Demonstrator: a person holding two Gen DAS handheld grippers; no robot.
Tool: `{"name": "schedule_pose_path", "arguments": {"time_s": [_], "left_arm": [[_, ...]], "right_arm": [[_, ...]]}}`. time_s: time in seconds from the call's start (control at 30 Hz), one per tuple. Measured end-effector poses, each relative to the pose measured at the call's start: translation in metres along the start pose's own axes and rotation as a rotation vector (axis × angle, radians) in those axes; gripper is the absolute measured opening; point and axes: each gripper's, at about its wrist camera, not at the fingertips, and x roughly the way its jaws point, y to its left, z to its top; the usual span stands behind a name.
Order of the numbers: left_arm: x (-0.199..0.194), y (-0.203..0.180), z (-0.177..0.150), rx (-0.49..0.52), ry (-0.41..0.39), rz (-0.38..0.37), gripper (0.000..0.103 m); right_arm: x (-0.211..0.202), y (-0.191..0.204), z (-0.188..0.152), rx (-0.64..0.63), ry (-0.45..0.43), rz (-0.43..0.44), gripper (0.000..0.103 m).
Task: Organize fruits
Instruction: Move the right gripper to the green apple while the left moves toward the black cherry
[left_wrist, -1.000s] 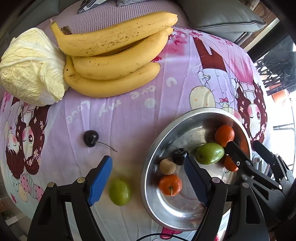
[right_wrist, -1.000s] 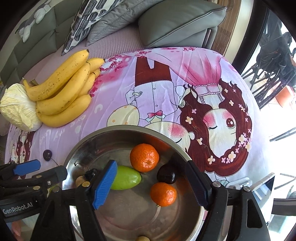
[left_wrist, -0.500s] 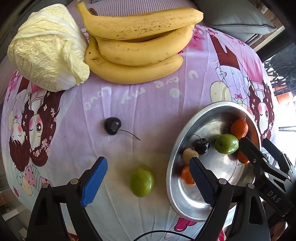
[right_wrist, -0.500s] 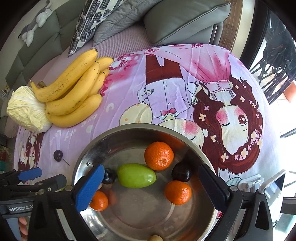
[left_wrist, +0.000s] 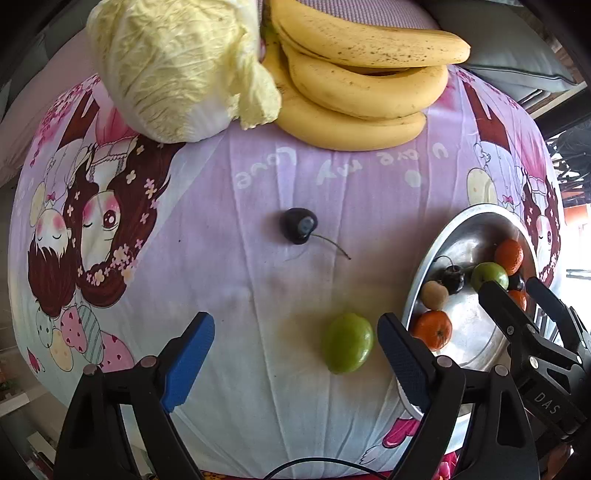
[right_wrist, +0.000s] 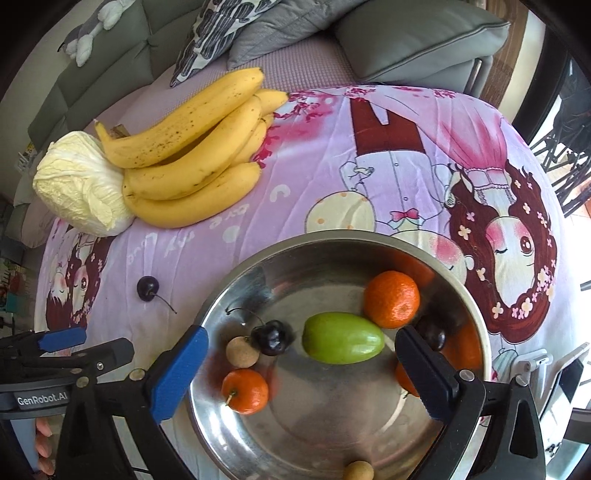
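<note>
Your left gripper (left_wrist: 295, 354), black-armed with blue pads, stands wide apart and holds nothing. The small round green fruit (left_wrist: 348, 342) lies on the cloth between its fingers, close to the pad at 3 o'clock and well clear of the pad at 9 o'clock; neither pad touches it. At 12 o'clock from the gripper, farther out on the pink cartoon-printed tablecloth (left_wrist: 207, 236), sits the dark cherry with a thin stem (left_wrist: 298, 225), alone and apart from the green fruit.

Your right gripper (right_wrist: 301, 363) is also spread open and empty, and hangs over the round stainless-steel bowl (right_wrist: 236, 280). In that view the elongated green fruit (right_wrist: 342, 338) in the bowl lies between the two pads, nearer the one at 3 o'clock; whether the pads are down at its level, you cannot tell.

The bowl holds the elongated green fruit near its middle, with a large orange mandarin (right_wrist: 392, 299) touching it at 1 o'clock. A second stemmed dark cherry (right_wrist: 272, 338) lies at 9 o'clock of the green fruit, and a tan round longan (right_wrist: 242, 352) rests against that cherry. A smaller mandarin (right_wrist: 245, 391) sits at 6 o'clock of the longan. Another dark fruit (right_wrist: 432, 334) shows just behind the right pad.

At 11 o'clock on the table, the bunch of ripe yellow bananas (right_wrist: 192, 147) lies pressed against the pale napa cabbage (right_wrist: 77, 184).
</note>
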Motion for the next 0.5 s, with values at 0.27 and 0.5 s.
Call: {"name": "schedule_pose_path", "arguments": {"time_s": [0.27, 0.5], "left_arm": [[-0.011, 0.061, -0.020, -0.075, -0.013, 0.022, 0.090], [-0.012, 0.103, -0.040, -0.103, -0.001, 0.029, 0.090]], "right_arm": [[0.009, 0.045, -0.009, -0.073, 0.019, 0.064, 0.103], [0.013, 0.079, -0.017, -0.123, 0.033, 0.107, 0.103]]}}
